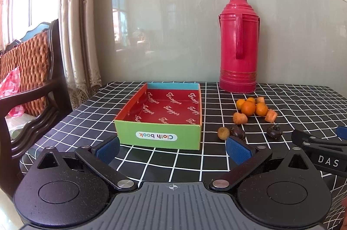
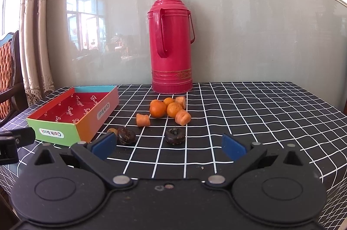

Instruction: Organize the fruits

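Left wrist view shows the left claw (image 1: 172,146) spread wide with nothing between its blue pads, hovering low over the counter (image 1: 303,104) just in front of the empty box (image 1: 160,136), whose red printed floor holds no fruit yet. The fruits lie loose to the right of the box: a tight cluster of oranges (image 2: 157,108) with orange chunks among them, one chunk (image 2: 143,120) a little apart on the box side, and nearer the camera two dark fruits, one (image 2: 126,136) close to the box corner and the other (image 2: 175,136) out on its own, plus a small brownish fruit (image 1: 223,133) beside the first. The right claw (image 2: 169,146) is likewise released and empty, facing this group from the near edge, with the dark fruit on its own roughly ahead of its gap. The red thermos (image 2: 171,43) stands upright against the wall behind the cluster. Nothing has been sorted so far, I judge. The round oranges touch one another, so nudging one could send its neighbours rolling across the cloth; a reach past them risks bumping the thermos. The light cardboard box may slide if a claw knocks its wall, and the two claws sit near enough to collide.
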`<state>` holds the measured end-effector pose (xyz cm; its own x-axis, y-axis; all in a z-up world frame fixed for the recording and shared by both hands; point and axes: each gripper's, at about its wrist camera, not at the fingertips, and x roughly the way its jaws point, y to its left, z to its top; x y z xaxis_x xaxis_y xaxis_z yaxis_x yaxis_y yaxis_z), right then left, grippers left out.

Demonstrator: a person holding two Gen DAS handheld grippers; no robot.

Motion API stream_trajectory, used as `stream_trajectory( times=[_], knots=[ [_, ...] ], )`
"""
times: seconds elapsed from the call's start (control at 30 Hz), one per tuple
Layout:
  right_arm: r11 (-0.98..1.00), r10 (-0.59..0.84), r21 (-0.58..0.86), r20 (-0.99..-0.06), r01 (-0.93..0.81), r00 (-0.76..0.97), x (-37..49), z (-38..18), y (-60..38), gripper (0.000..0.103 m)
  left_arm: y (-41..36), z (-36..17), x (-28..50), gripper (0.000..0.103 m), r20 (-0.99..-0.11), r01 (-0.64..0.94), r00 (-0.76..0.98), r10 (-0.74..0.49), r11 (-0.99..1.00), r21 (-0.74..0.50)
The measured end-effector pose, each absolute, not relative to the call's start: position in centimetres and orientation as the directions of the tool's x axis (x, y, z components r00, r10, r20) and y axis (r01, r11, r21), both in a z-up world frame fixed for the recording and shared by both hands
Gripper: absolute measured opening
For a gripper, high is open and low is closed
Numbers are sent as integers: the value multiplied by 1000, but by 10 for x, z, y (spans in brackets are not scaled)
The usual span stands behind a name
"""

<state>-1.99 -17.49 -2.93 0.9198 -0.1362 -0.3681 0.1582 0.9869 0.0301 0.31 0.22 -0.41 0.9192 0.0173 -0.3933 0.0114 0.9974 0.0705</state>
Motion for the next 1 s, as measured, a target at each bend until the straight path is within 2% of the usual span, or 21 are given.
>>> stream_trajectory(
  times=[1.0],
  knots=[
    [986, -139, 39, -371, 165, 918, -20, -30, -178, 97, -1, -3, 2, 103, -384, 28, 923, 7, 996, 87]
  ],
)
